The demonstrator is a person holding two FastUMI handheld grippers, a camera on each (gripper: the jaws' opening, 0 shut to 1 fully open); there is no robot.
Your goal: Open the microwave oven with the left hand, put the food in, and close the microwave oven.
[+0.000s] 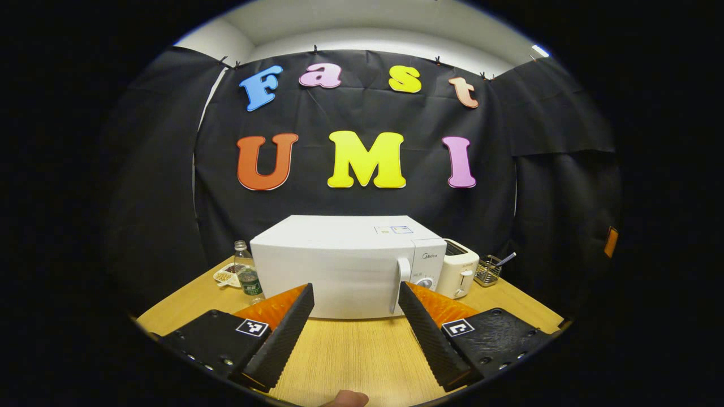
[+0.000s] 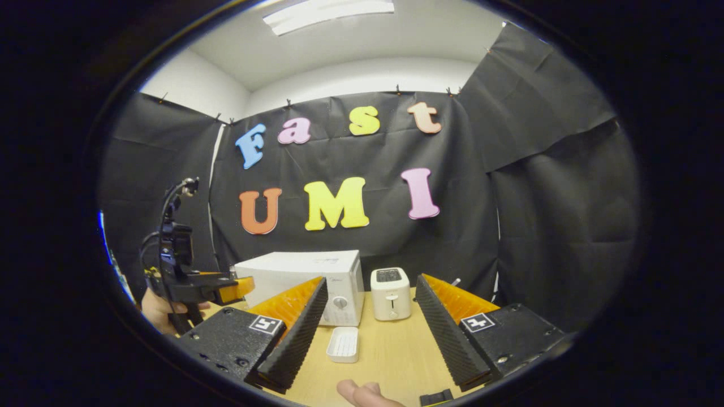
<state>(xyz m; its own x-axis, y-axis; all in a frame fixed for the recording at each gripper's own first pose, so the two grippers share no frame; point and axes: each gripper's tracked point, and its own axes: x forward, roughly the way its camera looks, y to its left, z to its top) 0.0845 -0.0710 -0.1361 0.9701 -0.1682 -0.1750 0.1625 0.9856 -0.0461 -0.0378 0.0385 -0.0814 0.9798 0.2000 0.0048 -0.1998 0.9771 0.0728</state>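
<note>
A: From the left, what stands around the microwave (image 1: pixel 345 265)?

B: In the left gripper view, a small dish (image 1: pixel 226 276) and bottle (image 1: pixel 246 274), then the microwave, door shut, mid-table (image 1: pixel 362 356); toaster (image 1: pixel 458 267) and wire rack (image 1: pixel 488 271) beside it. Dish contents are too small to tell.

A: Grippers?

B: Left gripper (image 1: pixel 354 316) fingers spread, empty. Right gripper (image 2: pixel 367 322) likewise apart; its view shows a white tray (image 2: pixel 343 343) before the microwave.
</note>
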